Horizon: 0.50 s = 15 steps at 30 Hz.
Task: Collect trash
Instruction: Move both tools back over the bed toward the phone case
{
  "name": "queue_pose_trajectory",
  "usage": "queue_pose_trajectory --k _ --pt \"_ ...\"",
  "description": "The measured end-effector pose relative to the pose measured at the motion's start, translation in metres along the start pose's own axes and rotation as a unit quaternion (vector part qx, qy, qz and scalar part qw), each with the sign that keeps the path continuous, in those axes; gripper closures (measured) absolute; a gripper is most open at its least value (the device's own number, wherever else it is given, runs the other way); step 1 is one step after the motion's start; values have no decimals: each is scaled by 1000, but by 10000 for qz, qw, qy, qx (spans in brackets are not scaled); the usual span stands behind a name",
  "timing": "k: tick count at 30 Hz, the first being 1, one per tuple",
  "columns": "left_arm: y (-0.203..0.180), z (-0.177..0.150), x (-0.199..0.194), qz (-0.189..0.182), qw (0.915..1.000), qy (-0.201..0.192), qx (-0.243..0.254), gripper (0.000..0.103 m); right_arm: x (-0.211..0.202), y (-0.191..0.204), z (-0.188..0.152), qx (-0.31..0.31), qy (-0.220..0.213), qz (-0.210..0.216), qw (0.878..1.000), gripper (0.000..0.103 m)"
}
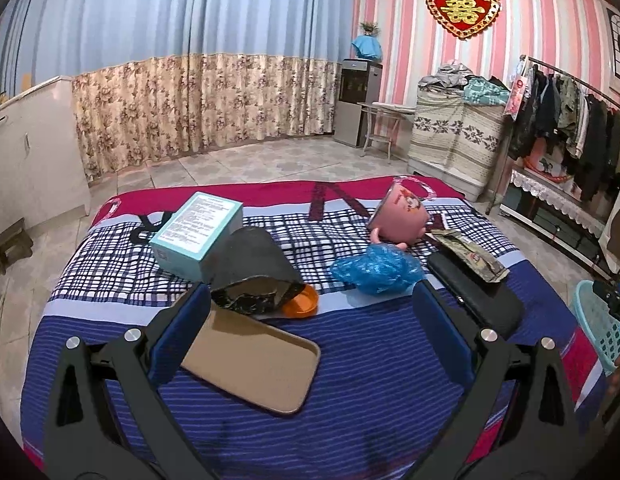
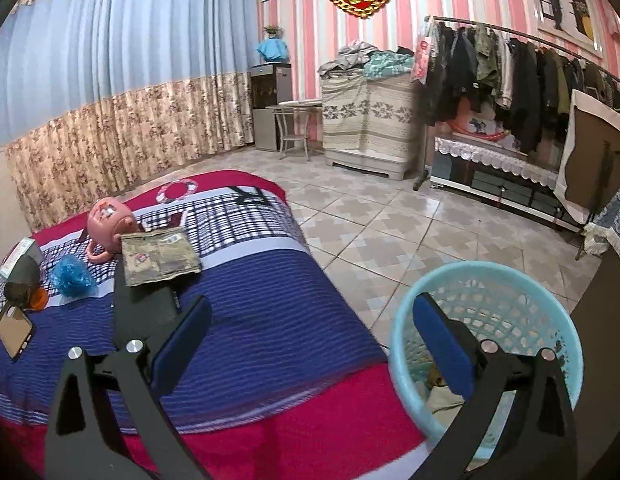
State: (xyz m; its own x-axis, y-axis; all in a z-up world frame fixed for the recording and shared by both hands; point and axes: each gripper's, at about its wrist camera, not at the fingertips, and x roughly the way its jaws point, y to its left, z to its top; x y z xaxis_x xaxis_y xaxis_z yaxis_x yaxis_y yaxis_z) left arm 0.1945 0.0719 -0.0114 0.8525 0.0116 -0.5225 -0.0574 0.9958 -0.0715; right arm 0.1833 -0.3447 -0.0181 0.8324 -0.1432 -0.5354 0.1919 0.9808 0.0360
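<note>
both grippers, left (image 1: 310,300) and right (image 2: 310,316), gape empty, so a pick seems next: the blue bag (image 1: 377,270) lies on the bed (image 1: 350,380), the basket (image 2: 486,344) beside it.

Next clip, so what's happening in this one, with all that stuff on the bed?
A person holding two grippers is clearing trash off a bed. Both the left gripper and the right gripper are open and empty. The right one hangs by the light blue basket on the floor beside the bed, which already holds some scraps. On the bed lie a crumpled blue plastic bag, a flat wrapper on a black case, a dark pouch, a teal box, a tipped pink mug and a phone.
</note>
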Motion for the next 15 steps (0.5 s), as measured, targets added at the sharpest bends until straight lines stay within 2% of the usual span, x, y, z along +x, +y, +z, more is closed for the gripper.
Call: queue_pose_trajectory --k 15 --pt "42 -4 15 309 9991 125 -259 6 26 70 -4 -455 225 541 9972 5"
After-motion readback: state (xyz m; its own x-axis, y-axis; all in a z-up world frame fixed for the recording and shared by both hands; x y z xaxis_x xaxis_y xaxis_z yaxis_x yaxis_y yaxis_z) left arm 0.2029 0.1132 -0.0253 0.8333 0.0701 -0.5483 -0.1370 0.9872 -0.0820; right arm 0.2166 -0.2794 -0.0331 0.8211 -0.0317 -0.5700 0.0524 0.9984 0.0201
